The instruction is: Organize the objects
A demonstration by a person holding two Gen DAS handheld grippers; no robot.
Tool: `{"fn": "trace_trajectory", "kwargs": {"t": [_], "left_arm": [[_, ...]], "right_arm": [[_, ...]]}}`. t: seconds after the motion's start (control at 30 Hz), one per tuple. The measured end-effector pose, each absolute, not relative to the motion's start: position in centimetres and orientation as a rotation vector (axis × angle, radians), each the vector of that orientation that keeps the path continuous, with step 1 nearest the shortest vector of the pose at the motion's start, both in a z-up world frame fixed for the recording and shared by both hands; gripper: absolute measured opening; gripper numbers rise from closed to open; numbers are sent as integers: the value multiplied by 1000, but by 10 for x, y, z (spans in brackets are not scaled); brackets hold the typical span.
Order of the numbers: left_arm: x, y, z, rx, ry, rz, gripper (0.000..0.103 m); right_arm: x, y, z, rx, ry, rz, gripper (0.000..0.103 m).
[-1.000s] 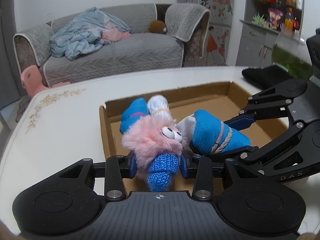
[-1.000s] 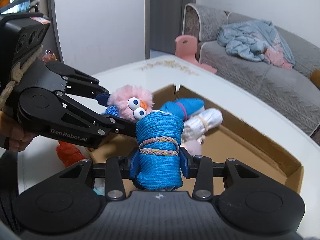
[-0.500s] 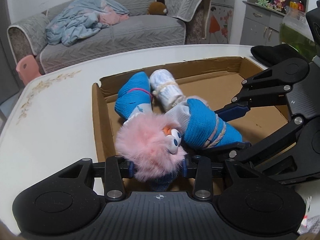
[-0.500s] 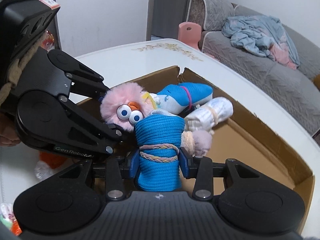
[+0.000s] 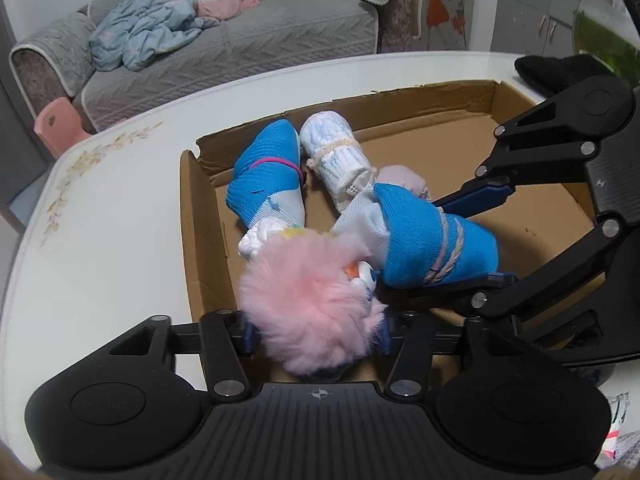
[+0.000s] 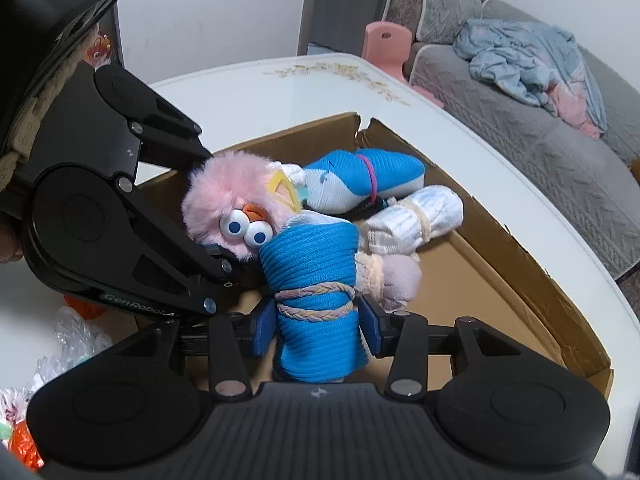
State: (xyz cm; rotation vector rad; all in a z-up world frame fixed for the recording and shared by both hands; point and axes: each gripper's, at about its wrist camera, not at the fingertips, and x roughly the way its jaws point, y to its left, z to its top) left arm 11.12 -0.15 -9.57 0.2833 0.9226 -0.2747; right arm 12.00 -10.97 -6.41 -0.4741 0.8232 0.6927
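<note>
Fuzz first: the left hand-held gripper (image 5: 316,330) is pinched on a pink fluffy toy (image 5: 310,308), its googly eyes and orange beak facing toward the right hand-held gripper (image 6: 316,322), and in the left wrist view the fur covers most of the pads so you can barely see them. Right one is clamped on a blue sock roll (image 6: 316,300) tied with a braided band, long axis running straight out along the fingers, white inner end pointing away from the camera. Both sit low over the near-left corner of the cardboard box (image 5: 192,216) on the white desk (image 5: 104,240), the roll's far end pressed right up against the toy's face. Just past them inside the box: a small pale pink roll (image 6: 394,280) touching the blue one, then a white roll (image 6: 416,220) and a blue-and-white sock bundle (image 6: 360,182) with a pink band, lying side by side toward the far corner. Crinkly plastic wrappers (image 6: 76,340) sit on the desk outside the box, half cut off. Grey sofa (image 5: 240,52) with a heap of blue clothes (image 5: 160,32) is way back.
</note>
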Motion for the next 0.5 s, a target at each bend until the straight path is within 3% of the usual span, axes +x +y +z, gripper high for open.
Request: {"fn": "trace_trajectory", "kwargs": {"t": [0.1, 0.5], "left_arm": [[110, -4, -94, 304, 920, -254, 69], [106, -5, -83, 320, 914, -247, 79]], "right_arm": [[120, -111, -63, -482, 828, 686, 44], [120, -115, -56, -490, 822, 687, 53]]}}
